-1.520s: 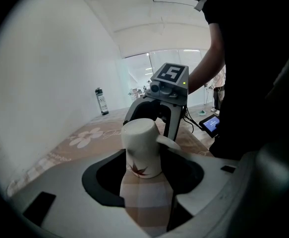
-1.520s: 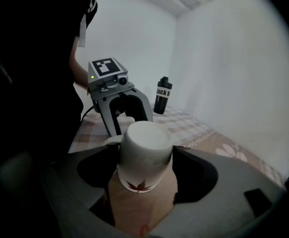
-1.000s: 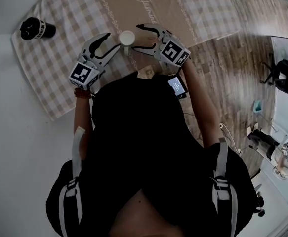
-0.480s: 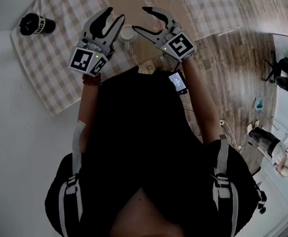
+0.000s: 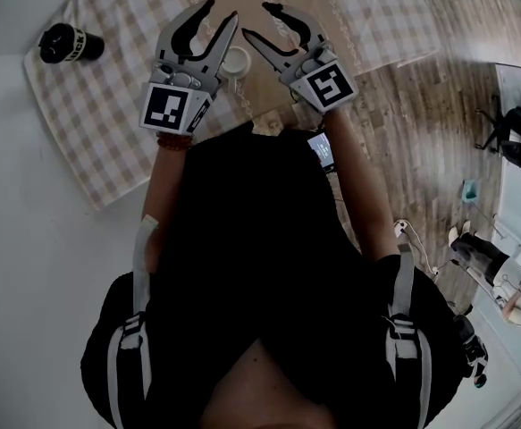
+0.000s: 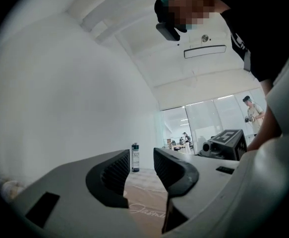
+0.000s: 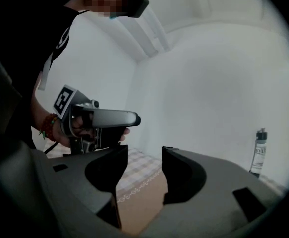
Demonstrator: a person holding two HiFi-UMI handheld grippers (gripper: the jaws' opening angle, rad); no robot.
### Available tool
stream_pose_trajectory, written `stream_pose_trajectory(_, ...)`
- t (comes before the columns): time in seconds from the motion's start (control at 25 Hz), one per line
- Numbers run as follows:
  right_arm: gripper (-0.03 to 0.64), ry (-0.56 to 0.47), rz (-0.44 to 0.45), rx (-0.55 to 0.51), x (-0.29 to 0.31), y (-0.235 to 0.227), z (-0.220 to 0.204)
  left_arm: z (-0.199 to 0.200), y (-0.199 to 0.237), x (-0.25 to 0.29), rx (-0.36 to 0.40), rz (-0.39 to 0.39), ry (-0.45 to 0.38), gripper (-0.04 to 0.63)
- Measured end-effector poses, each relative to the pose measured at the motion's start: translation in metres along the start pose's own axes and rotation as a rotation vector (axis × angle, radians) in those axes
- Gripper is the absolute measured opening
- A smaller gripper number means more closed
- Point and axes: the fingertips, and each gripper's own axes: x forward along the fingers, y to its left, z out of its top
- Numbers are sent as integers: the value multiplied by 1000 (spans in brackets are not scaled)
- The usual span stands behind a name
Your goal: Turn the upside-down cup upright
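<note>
**Both tools up and empty, cup alone on the cloth**

Starting with the left gripper (image 5: pixel 219 23): held high above the checked tablecloth (image 5: pixel 99 105), pointing to the far side, jaws narrowed to a slim gap and just been closing. Nothing pinched there, only cloth showing through the gap in the left gripper view, pads bare and pressing on nothing.

Across to the right gripper (image 5: pixel 258 23): just beside its partner, tips angled in toward it, jaws a shade wider apart, likewise just been closing, likewise around nothing but air, with tan cloth visible beyond them in the right gripper view. Tips of the two tools near each other, not touching.

Down below, the cup (image 5: pixel 238 61): small, white, standing on the tan centre strip of the tablecloth toward its near edge, right under the space between the two tools and partly masked by the left one's inner jaw. Touched by neither. Round pale face toward the camera; which end up, too small to call. Far off to the left on the checks, a black bottle (image 5: pixel 71 45), well apart from all the action
</note>
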Motion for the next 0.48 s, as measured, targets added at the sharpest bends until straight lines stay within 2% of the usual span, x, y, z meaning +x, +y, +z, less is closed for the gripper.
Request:
stream_pose_trajectory(0.12, 216, -7, -31, 9, 2, -4, 0, -8, 5, -2, 27, 55, 18, 135)
stream_pose_trajectory(0.2, 207, 3, -71, -8, 4, -3, 0, -12, 10, -10, 32, 86, 30, 72)
stream_pose_trajectory(0.24, 163, 8, -95, -18, 3, -4, 0, -12, 10, -12, 28, 94, 29, 54)
stream_pose_trajectory(0.32, 150, 14, -126, -23, 2, -4, 0, -13, 9, -15, 27, 99, 28, 54)
stream_pose_trajectory(0.48, 150, 29, -131, -38, 3, -7, -4, -27, 5, -14, 39, 109, 64, 54)
